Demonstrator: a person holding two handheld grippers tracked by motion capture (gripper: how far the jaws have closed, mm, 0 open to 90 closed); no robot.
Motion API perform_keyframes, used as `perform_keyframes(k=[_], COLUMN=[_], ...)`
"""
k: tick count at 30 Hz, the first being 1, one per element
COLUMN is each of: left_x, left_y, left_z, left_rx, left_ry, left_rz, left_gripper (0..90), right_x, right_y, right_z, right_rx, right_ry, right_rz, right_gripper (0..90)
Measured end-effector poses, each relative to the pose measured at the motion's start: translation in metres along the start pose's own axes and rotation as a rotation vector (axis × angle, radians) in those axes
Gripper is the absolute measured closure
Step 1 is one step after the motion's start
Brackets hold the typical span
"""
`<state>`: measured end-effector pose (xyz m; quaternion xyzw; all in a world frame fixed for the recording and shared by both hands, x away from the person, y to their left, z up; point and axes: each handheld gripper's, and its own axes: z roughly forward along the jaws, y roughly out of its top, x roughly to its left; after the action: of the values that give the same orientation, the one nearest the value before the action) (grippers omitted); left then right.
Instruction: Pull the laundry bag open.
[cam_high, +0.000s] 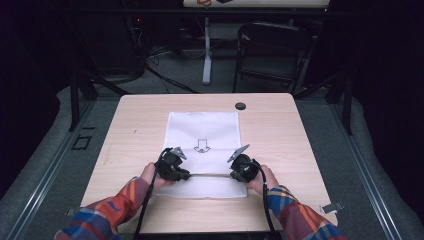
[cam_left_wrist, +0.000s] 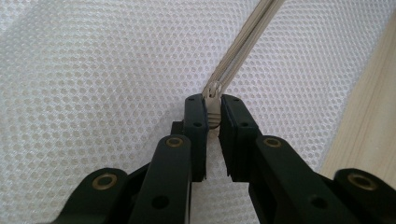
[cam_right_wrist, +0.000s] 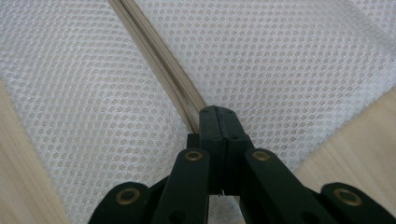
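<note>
A white mesh laundry bag lies mid-table, its zipper running across the near end. The left gripper pinches the zipper pull; the right gripper, fully closed, clamps the zipper's right end. Next, likely, a steady pull along the track.

My two claws, the left gripper and the right gripper, are black. The mesh bag is white with tiny dots and a black arrow. Its zipper is tan. The table is light wood. My sleeves are checked red, blue and orange.
</note>
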<state>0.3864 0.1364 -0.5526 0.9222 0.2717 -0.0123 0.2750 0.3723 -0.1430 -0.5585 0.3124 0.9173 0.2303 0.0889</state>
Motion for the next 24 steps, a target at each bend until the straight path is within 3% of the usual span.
perform_keyframes(k=[11,12,14,16,17,24], left_x=[0.002,0.002,0.004,0.005,0.006,0.008], left_y=[-0.005,-0.006,-0.008,-0.009,-0.01,-0.015], left_z=[-0.002,-0.003,-0.006,-0.007,-0.008,-0.016], left_rx=[0.011,0.012,0.013,0.012,0.013,0.009], left_ry=[0.012,0.034,0.016,0.04,0.023,0.029], left_rz=[-0.018,-0.021,-0.026,-0.032,-0.035,-0.047], left_gripper=[81.6,81.6,81.6,81.6,81.5,81.5], right_x=[0.0,0.0,0.0,0.0,0.0,0.0], right_y=[0.0,0.0,0.0,0.0,0.0,0.0], right_z=[0.0,0.0,-0.001,-0.001,-0.001,-0.001], right_rx=[-0.003,0.0,0.006,0.007,0.007,0.008], right_ry=[0.002,0.0,-0.003,-0.004,-0.003,-0.005], right_rz=[-0.002,-0.003,-0.009,-0.011,-0.011,-0.013], right_gripper=[90.0,90.0,90.0,90.0,90.0,90.0])
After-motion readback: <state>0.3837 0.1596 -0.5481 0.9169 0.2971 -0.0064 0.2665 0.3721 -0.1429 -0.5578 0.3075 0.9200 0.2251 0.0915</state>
